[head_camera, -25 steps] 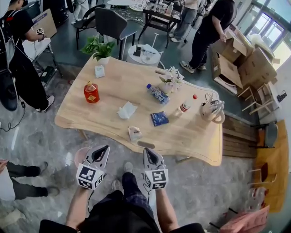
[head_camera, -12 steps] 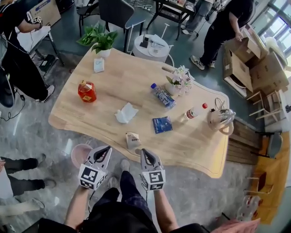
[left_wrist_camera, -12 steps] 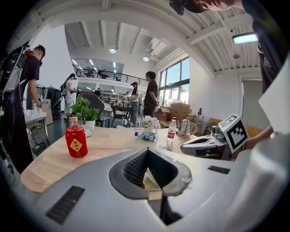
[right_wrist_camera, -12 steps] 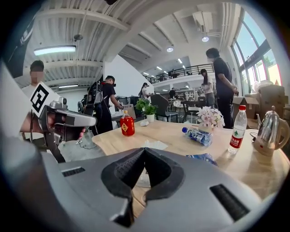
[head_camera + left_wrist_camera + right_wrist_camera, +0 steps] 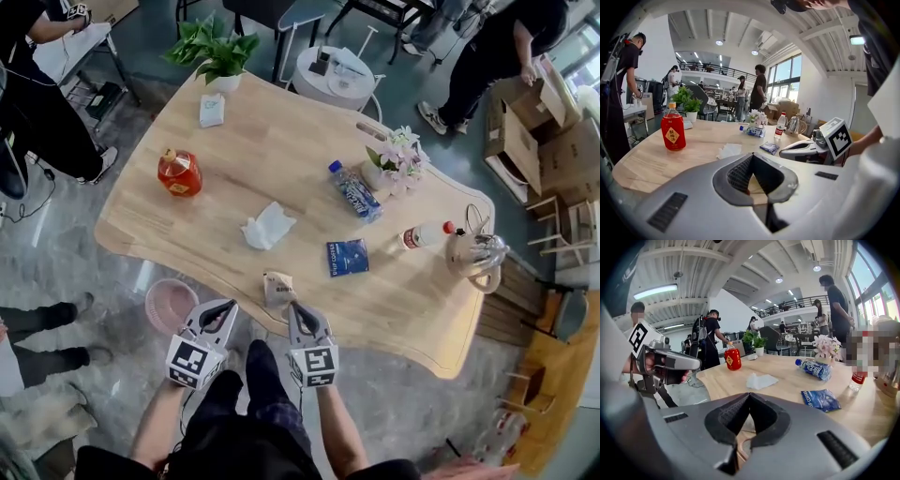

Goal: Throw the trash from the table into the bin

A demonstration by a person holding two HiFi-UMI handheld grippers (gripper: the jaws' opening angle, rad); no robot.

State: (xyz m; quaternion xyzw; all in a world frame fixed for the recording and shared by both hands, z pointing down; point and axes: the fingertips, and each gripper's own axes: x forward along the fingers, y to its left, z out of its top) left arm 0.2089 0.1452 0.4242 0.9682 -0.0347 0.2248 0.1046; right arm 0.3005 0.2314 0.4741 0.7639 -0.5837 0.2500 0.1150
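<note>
Head view: at lower centre the left gripper (image 5: 223, 309) sits beside the pink bin (image 5: 165, 302), and the right gripper (image 5: 294, 312) just below a small packet (image 5: 277, 287) on the table (image 5: 281, 159) near its front edge. Left gripper view: jaws pressed together, empty. Right gripper view: jaws likewise together, holding nothing.

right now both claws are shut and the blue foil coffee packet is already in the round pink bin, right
No. The left claw and right claw are shut, but the blue foil coffee packet is not in the round pink bin; it lies flat on the light wooden table, as the head view shows.
</note>
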